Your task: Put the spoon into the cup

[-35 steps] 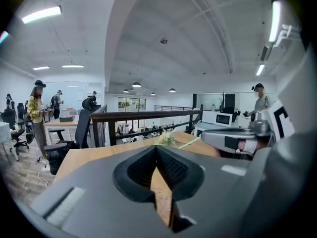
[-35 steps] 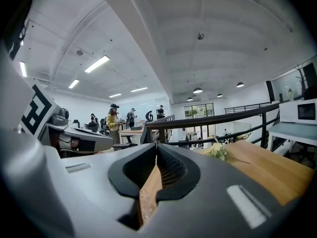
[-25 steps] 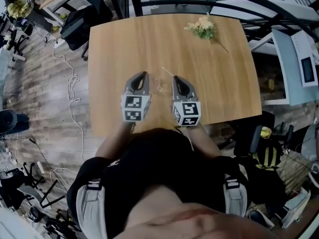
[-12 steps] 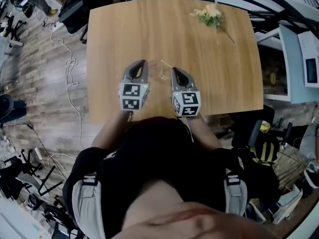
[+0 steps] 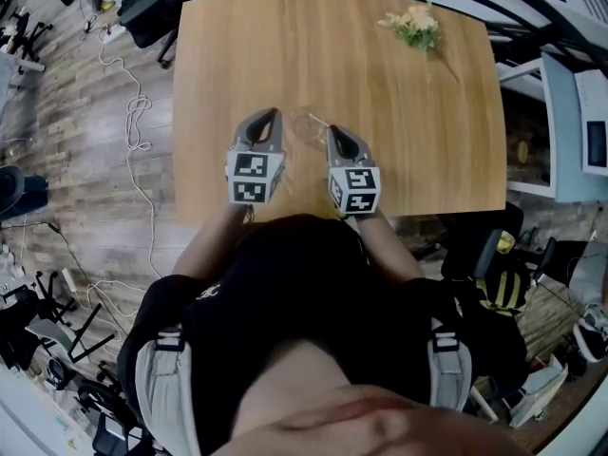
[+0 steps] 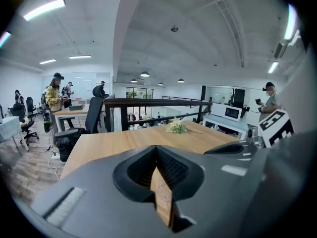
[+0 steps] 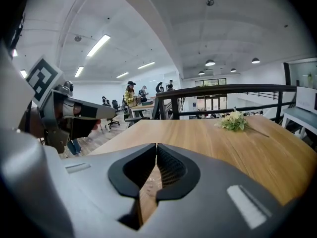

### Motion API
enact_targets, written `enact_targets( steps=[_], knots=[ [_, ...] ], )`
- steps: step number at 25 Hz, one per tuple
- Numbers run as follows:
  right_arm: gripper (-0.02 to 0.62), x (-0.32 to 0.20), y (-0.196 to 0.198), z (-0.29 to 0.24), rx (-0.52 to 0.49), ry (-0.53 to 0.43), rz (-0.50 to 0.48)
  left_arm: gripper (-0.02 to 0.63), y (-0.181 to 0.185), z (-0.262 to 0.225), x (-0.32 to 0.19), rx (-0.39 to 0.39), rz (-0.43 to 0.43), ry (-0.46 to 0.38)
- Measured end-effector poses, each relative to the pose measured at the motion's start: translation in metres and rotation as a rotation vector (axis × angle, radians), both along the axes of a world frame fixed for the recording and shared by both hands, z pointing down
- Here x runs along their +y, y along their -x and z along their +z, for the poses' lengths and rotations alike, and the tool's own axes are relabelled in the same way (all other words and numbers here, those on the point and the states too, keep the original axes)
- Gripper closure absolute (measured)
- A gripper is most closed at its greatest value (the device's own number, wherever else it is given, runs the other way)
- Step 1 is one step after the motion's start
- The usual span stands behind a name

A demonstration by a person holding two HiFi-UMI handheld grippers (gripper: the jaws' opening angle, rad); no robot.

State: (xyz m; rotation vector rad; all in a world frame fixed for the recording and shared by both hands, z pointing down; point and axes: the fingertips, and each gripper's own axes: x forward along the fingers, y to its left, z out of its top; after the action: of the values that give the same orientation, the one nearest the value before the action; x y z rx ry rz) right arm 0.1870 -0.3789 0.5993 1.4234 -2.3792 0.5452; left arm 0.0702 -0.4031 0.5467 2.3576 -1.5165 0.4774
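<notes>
A clear glass cup stands on the wooden table, between my two grippers. A thin pale spoon leans out of it toward the far right. In the head view my left gripper is just left of the cup, its jaws closed and empty. My right gripper is just right of the cup, also shut on nothing. In the left gripper view the left gripper has its jaws together; the right gripper shows the same in its own view. Neither gripper view shows the cup.
A small bunch of pale flowers lies at the table's far right corner, also in the left gripper view. A black railing runs behind the table. Cables lie on the floor at the left. People stand at desks in the background.
The head camera has tilted, so the table sits higher in the picture. Both grippers keep their places beside the cup, still shut.
</notes>
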Motion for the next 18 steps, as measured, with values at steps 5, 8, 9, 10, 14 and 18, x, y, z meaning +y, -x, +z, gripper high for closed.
enact_targets(
  steps=[5,8,9,10,14,18],
  knots=[
    [0.589,-0.001,0.008,0.015,0.020,0.030,0.002,0.594,0.006,0.001,-0.002,0.004,0.004,0.002],
    [0.589,-0.003,0.012,0.021,0.023,0.041,0.008,0.594,0.008,0.001,-0.002,0.003,0.010,0.001],
    [0.588,-0.004,0.013,0.024,0.026,0.046,0.010,0.594,0.009,0.001,-0.001,0.002,0.012,0.002],
    [0.588,-0.004,0.013,0.026,0.028,0.051,0.013,0.594,0.009,0.002,0.000,0.001,0.013,0.004],
    [0.588,-0.007,0.014,0.035,0.026,0.078,0.029,0.594,0.011,0.006,0.001,0.004,0.013,0.015],
    [0.588,-0.013,0.017,0.046,0.041,0.109,0.036,0.594,0.012,0.010,-0.001,0.002,0.019,0.025]
  ],
)
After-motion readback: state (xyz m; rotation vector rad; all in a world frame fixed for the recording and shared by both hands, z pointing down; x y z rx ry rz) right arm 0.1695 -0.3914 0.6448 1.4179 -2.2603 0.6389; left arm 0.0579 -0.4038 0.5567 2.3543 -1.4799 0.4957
